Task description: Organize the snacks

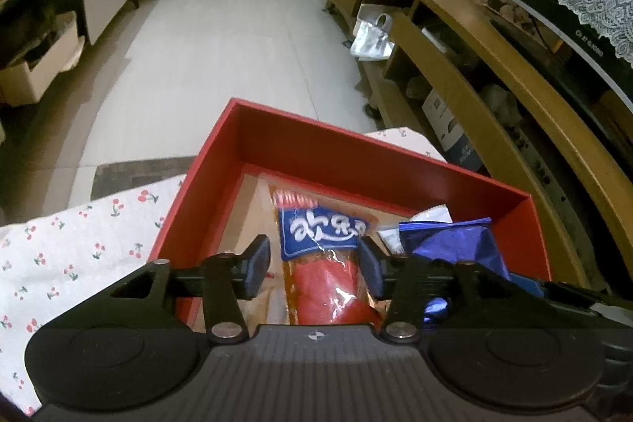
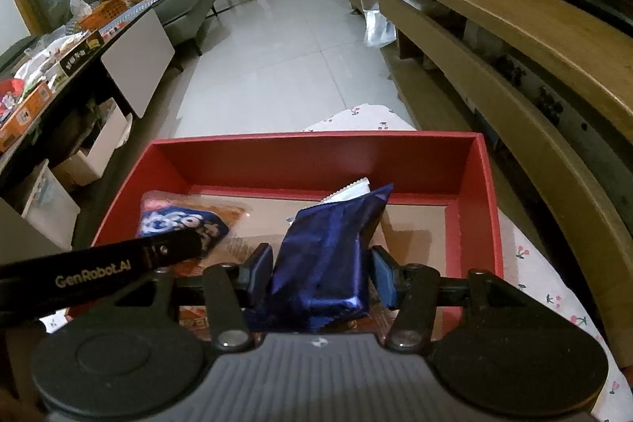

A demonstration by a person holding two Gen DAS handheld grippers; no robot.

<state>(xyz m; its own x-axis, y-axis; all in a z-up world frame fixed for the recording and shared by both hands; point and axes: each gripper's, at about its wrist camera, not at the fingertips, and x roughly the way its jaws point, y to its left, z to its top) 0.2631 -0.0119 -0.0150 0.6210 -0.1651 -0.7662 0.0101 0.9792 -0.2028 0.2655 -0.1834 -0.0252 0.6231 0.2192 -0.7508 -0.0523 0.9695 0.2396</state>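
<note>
Red box (image 1: 379, 161) fills the lower centre of the left wrist view, sitting on a cherry-print cloth (image 1: 79, 244). Left gripper (image 1: 314, 265) hangs over the box interior, fingers spread — the orange snack packet (image 1: 320, 263) with a blue label lies on the cardboard floor between them. The right pad looks to touch the packet's edge, the left pad (image 1: 257, 263) stands clear of it, so released, not clamping. Blue foil packet (image 1: 455, 244) sits at lower right of frame, inside the box, beside the orange one. A white wrapper edge (image 1: 431, 214) pokes up behind it.

Right wrist view: same red box (image 2: 316, 149) at centre, cloth (image 2: 554, 287) at lower right. Right gripper (image 2: 322, 273) is clenched on the blue foil packet (image 2: 328, 256) — both pads pressed on its sides, packet standing upright over the box floor. Orange snack packet (image 2: 186, 224) lies flat at centre left, partly covered by the left gripper's black arm (image 2: 99, 263). Wooden shelf unit (image 2: 514, 26) runs along the right edge.
</note>
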